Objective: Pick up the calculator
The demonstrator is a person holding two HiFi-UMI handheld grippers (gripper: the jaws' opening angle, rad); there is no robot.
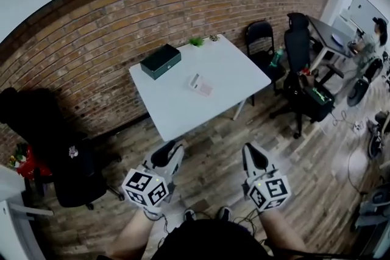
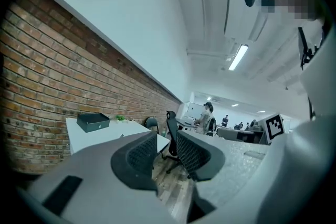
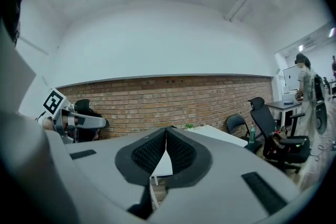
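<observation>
Left fingers [image 2: 137, 157] spread, right fingers [image 3: 149, 152] pressed together; calculator [image 1: 200, 84] near green box [image 1: 161, 61] (on table [image 1: 234, 73]).

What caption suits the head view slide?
Left hand-held gripper and right hand-held gripper face a white table bearing calculator and dark box.

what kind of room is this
Most likely a shared office or workshop space: a long brick wall, a white table on wood flooring, and a black office chair beside a desk further back.
</observation>
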